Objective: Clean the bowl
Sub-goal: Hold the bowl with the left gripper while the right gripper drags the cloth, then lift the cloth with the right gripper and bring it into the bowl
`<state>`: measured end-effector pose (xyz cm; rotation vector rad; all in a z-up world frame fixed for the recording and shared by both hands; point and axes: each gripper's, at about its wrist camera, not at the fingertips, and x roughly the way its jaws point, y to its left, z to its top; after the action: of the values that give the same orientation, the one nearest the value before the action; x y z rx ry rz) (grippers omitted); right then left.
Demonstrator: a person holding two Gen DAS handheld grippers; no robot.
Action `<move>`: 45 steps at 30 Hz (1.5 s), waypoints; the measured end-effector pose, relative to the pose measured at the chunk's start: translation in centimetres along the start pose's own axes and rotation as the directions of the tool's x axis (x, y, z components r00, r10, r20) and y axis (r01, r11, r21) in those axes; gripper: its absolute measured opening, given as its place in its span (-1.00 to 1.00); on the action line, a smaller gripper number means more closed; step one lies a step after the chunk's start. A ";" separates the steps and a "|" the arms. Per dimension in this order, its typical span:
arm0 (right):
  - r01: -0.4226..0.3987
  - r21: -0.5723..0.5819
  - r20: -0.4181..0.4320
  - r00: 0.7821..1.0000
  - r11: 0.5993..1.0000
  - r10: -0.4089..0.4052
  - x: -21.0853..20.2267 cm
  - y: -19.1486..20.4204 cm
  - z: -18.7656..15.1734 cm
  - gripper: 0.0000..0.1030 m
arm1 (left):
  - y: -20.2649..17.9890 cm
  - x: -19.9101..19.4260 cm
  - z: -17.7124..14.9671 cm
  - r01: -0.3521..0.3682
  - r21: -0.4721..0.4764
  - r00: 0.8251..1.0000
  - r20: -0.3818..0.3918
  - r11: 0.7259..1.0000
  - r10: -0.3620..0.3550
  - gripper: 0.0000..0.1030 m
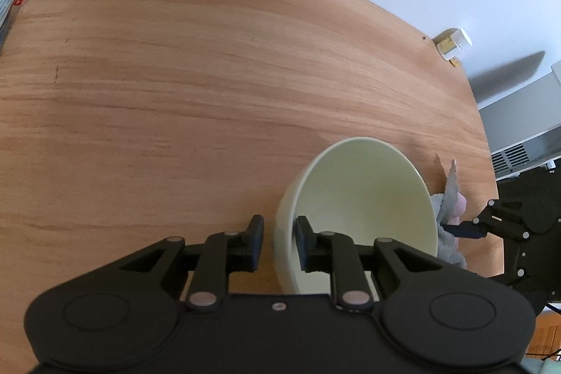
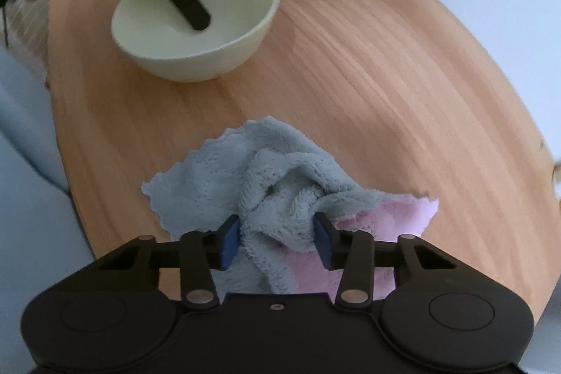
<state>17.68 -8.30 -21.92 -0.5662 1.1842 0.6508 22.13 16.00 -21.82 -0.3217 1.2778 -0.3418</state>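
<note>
The bowl (image 1: 364,209), its wall between the left gripper's (image 1: 279,242) jaws, looks like smooth, faintly glossy ceramic. Bunched between the right gripper's (image 2: 277,242) jaws, the cloth (image 2: 280,184) is fluffy terry, grey and pink. The table (image 1: 210,76) ahead is matt grained wood.

Left wrist view looking steeply down along its fingers (image 1: 257,233), close over the bowl (image 1: 361,195). Right wrist view tilting down close above the cloth (image 2: 277,184). Both sharing bowl, cloth and wooden surface (image 1: 175,76).
</note>
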 end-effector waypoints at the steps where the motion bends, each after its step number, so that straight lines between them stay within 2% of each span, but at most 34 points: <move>1: -0.001 0.015 0.001 1.000 1.000 0.001 0.0 0.1 0.1 -0.22 | 0.0 0.0 0.0 0.001 0.001 1.000 -0.001 1.000 -0.001 -0.64; 6: 0.010 0.079 0.009 1.000 0.997 -0.011 -0.9 0.7 -0.1 -0.37 | -0.1 0.1 0.0 0.010 0.019 1.000 -0.019 1.000 -0.009 -0.75; 8: 0.024 0.097 0.011 1.000 0.995 -0.025 -1.1 1.0 -0.1 -0.61 | -0.1 0.0 -0.1 0.010 0.020 1.000 -0.024 1.000 -0.009 -0.75; 12: 0.027 0.196 0.023 0.999 0.980 -0.032 -0.5 0.0 -0.7 -0.67 | 0.0 0.1 0.0 0.024 0.002 0.999 -0.033 1.000 -0.024 -0.79; 15: -0.011 0.322 0.045 0.999 0.947 -0.004 -0.3 -1.1 -0.8 -0.70 | 0.5 0.0 0.1 0.046 -0.063 0.998 -0.039 0.997 -0.048 -0.81; 17: -0.043 0.418 0.074 0.997 0.907 0.013 -0.9 -2.1 -1.4 -0.70 | 0.6 0.1 0.0 0.057 -0.100 0.997 -0.047 0.993 -0.061 -0.79; 22: -0.087 0.545 0.146 0.989 0.834 0.008 -2.4 -3.4 -2.0 -0.70 | 0.4 -0.1 -0.1 0.078 -0.123 0.996 -0.032 0.989 -0.082 -0.77; 25: -0.102 0.584 0.194 0.981 0.805 -0.017 -4.2 -4.1 -2.0 -0.70 | -0.9 -1.3 0.2 0.026 -0.020 0.998 0.065 0.999 -0.025 -0.76; 27: -0.114 0.604 0.228 0.973 0.789 -0.034 -4.0 -4.9 -1.3 -0.70 | -2.0 -1.9 0.5 -0.042 0.062 0.992 0.124 0.997 0.035 -0.76; 30: -0.146 0.635 0.286 0.957 0.758 -0.056 -5.0 -5.7 -0.3 -0.70 | -3.0 -2.5 0.9 -0.094 0.121 0.979 0.191 0.988 0.070 -0.76; 32: -0.181 0.650 0.342 0.937 0.738 -0.071 -5.2 -6.7 1.3 -0.70 | -3.5 -2.8 0.9 -0.121 0.150 0.970 0.228 0.981 0.085 -0.76; 35: -0.262 0.655 0.427 0.902 0.709 -0.062 -6.4 -7.1 3.3 -0.70 | -5.0 -3.2 0.6 -0.197 0.234 0.945 0.304 0.952 0.121 -0.76; 41: -0.324 0.600 0.473 0.881 0.732 0.003 -6.8 -7.2 7.7 -0.69 | -6.8 -2.7 -0.3 -0.264 0.357 0.932 0.334 0.896 0.142 -0.76; 45: -0.330 0.550 0.450 0.891 0.767 0.061 -6.2 -7.0 11.5 -0.69 | -8.1 -2.3 -0.8 -0.303 0.432 0.922 0.357 0.849 0.147 -0.77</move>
<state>28.74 -5.97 -12.31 0.2599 0.9812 0.4860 20.16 9.56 -16.63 0.2011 0.8666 -0.3753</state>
